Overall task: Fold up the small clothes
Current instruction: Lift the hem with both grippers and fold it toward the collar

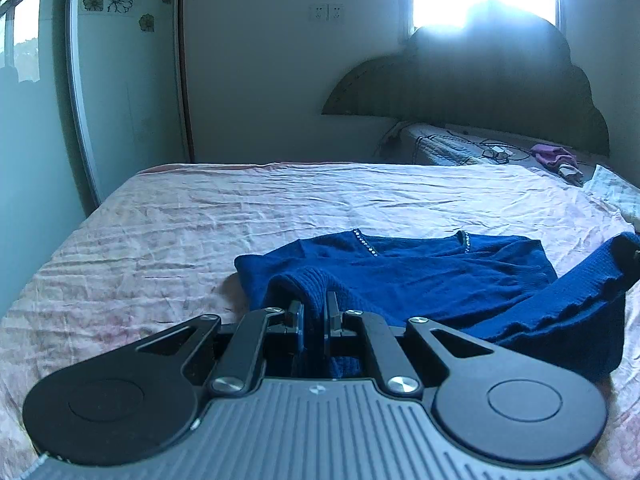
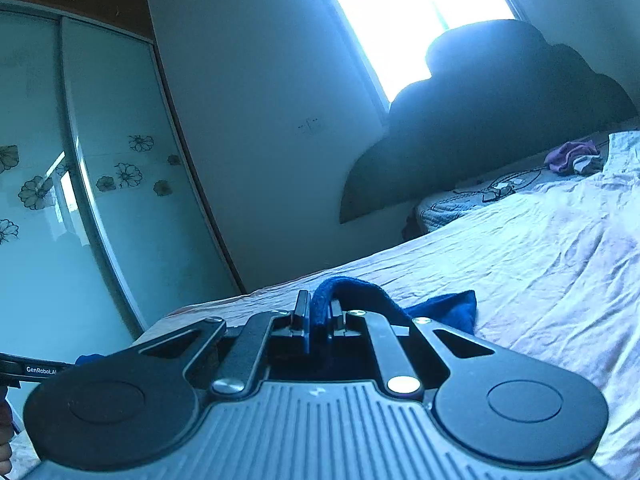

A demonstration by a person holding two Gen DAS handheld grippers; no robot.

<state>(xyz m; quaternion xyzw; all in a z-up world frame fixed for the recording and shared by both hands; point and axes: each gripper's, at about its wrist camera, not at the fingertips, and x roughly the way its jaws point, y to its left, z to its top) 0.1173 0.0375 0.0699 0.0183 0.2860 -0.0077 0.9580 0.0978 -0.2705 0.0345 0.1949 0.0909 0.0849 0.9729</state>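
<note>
— What does the left wrist view give? 
— The blue sweater (image 1: 420, 276) spread on the pink bedsheet (image 1: 200, 220), neckline away; the left gripper (image 1: 315, 312) clamped on a ribbed fold of it.
— And the right view? 
— Only a lifted edge (ribbed too) pinched in the right gripper (image 2: 319, 312), plus the flowered wardrobe doors (image 2: 100, 180).

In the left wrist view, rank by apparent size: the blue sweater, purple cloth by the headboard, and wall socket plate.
1. blue sweater
2. purple cloth
3. wall socket plate

The last two look similar and lie farther away, so their order is unsure.
</note>
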